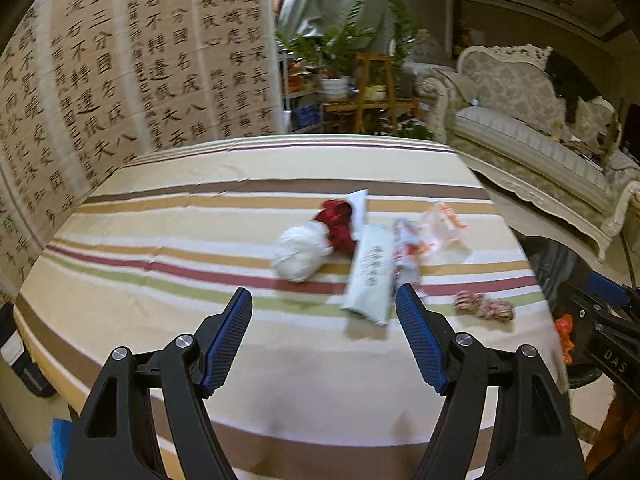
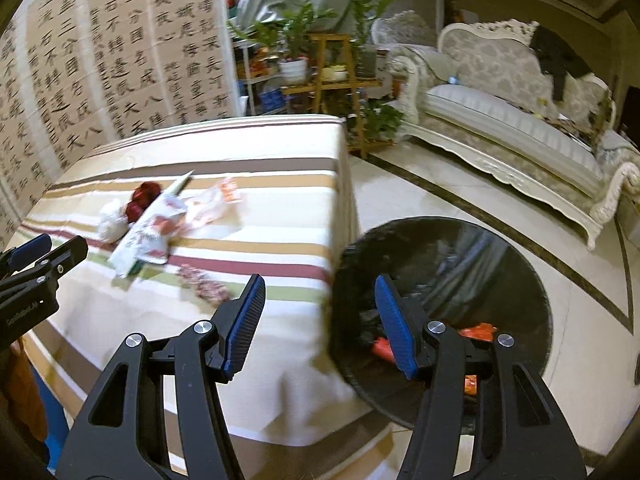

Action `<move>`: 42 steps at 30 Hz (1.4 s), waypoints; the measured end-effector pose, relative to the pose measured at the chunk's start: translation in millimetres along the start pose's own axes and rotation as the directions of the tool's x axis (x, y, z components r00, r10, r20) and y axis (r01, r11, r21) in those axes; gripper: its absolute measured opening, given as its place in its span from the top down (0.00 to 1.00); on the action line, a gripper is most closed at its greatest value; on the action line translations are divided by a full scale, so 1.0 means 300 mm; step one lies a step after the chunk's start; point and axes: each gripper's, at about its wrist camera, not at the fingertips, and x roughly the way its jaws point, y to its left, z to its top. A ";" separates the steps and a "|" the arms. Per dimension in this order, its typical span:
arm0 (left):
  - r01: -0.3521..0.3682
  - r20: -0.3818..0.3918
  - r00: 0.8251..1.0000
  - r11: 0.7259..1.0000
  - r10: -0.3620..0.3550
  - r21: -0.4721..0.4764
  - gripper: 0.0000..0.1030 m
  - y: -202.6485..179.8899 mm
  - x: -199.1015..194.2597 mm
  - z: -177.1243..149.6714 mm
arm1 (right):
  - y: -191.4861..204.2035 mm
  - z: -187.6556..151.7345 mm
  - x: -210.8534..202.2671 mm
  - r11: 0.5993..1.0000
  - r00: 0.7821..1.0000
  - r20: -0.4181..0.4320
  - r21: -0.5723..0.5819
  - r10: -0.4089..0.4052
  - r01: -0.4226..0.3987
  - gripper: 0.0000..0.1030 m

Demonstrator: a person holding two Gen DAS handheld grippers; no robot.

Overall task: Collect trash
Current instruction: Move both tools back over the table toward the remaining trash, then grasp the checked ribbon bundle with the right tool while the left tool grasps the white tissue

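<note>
On the striped tablecloth (image 1: pixel 180 216) lies a heap of trash: a crumpled white paper ball (image 1: pixel 300 252), a red crumpled wrapper (image 1: pixel 338 224), a long pale packet (image 1: pixel 370 276), a clear printed bag (image 1: pixel 442 226) and a small red-and-white patterned wrapper (image 1: pixel 484 306). My left gripper (image 1: pixel 324 300) hovers open over the near table, just short of the long packet, holding nothing. My right gripper (image 2: pixel 320 286) is open and empty above the table's right edge, beside a black-lined trash bin (image 2: pixel 440 256) with orange wrappers (image 2: pixel 478 332) inside. The same heap (image 2: pixel 156 224) shows in the right wrist view.
The bin stands on the pale tiled floor (image 2: pixel 400 184) right of the table. A cream sofa (image 2: pixel 512 128) lines the far right. A plant stand with pots (image 2: pixel 316 64) and a calligraphy screen (image 2: pixel 120 48) stand behind the table.
</note>
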 end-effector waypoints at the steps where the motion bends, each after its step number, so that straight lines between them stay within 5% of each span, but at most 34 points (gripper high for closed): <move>1: -0.004 -0.002 1.000 1.000 0.004 -0.004 0.30 0.011 -0.001 -0.004 | 0.017 0.000 0.002 1.000 1.000 -0.002 -0.008 0.008 -0.008 0.46; 27: -0.007 -0.061 0.998 0.996 0.001 -0.090 0.30 0.146 0.061 -0.041 | 0.234 0.022 0.142 0.987 0.990 -0.119 -0.133 0.075 -0.090 0.46; 32: 0.002 -0.066 0.998 0.995 -0.008 -0.095 0.30 0.147 0.071 -0.037 | 0.260 0.020 0.159 0.985 0.989 -0.133 -0.154 0.062 -0.083 0.55; 35: 0.007 -0.067 0.998 0.995 -0.013 -0.096 0.30 0.146 0.074 -0.035 | 0.263 0.018 0.163 0.983 0.988 -0.142 -0.160 0.061 -0.084 0.70; 42: 0.019 -0.069 0.997 0.996 -0.026 -0.091 0.30 0.144 0.089 -0.013 | 0.260 0.023 0.166 0.985 0.989 -0.136 -0.151 0.061 -0.082 0.73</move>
